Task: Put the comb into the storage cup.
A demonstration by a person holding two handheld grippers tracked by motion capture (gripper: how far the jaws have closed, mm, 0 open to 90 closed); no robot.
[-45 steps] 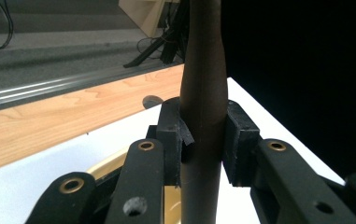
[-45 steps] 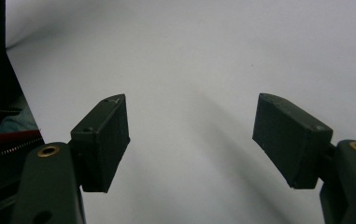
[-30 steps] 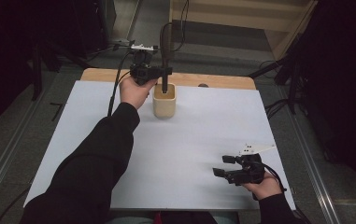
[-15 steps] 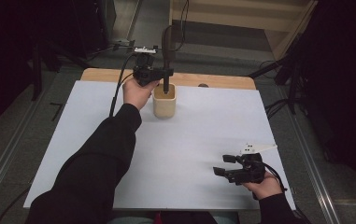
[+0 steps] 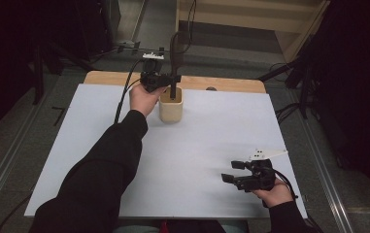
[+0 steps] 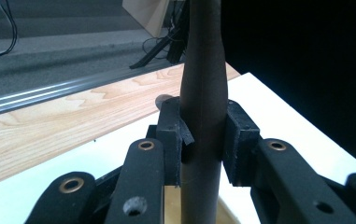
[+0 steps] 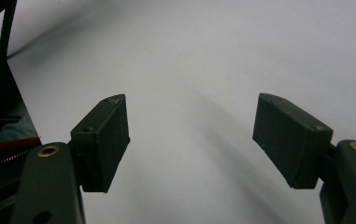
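Wooden counter, white sheet covering most of it, wood strip bare along far edge. Pale wooden cup upright on sheet near far edge.

Legible text, labels, brands, numbers, signs: none found in the high view or in either gripper view.
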